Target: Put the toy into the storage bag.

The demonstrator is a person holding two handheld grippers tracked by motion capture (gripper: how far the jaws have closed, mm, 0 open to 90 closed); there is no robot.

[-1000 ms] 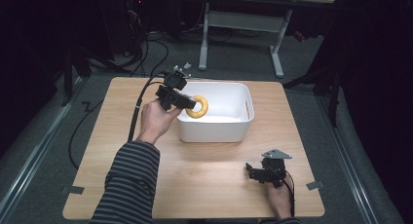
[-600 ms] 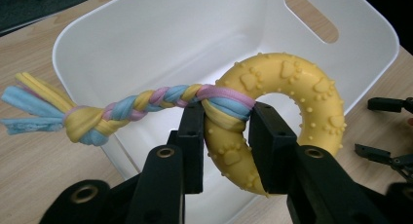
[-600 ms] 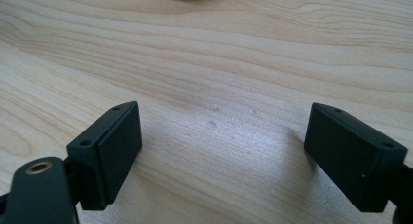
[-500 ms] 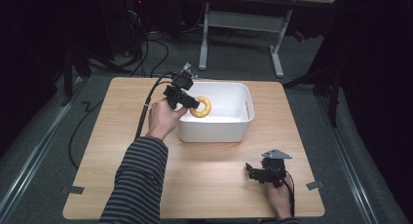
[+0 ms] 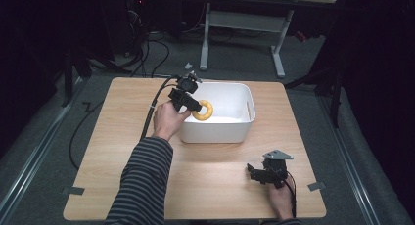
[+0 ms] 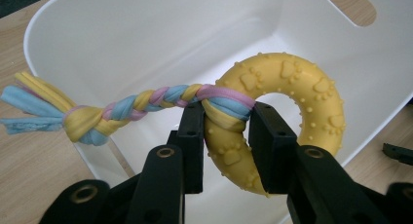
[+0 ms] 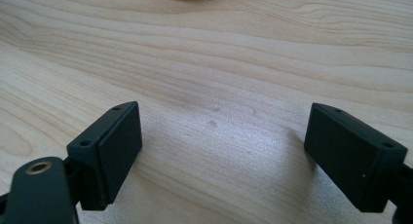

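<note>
A yellow rubber ring toy (image 6: 287, 102) with paw prints has a braided rope (image 6: 122, 109) of yellow, pink and blue tied to it. My left gripper (image 6: 225, 146) is shut on the ring where the rope is knotted, and holds it above the open white bin (image 6: 146, 34). From above, the ring toy (image 5: 203, 110) hangs over the left side of the bin (image 5: 215, 134), with the left gripper (image 5: 192, 103) at the bin's left rim. My right gripper (image 7: 221, 146) stands open low over bare wood, and in the high view the right gripper (image 5: 262, 173) sits near the table's front right.
The wooden table (image 5: 112, 151) carries the bin at its middle back. A black cable (image 5: 151, 105) trails from the left gripper off the table's far left. A desk frame (image 5: 244, 24) stands beyond the table on the grey floor.
The left hand has carried the ring toy rightward and down, from the bin's left rim to over its inside. The right hand has stayed where it was.
</note>
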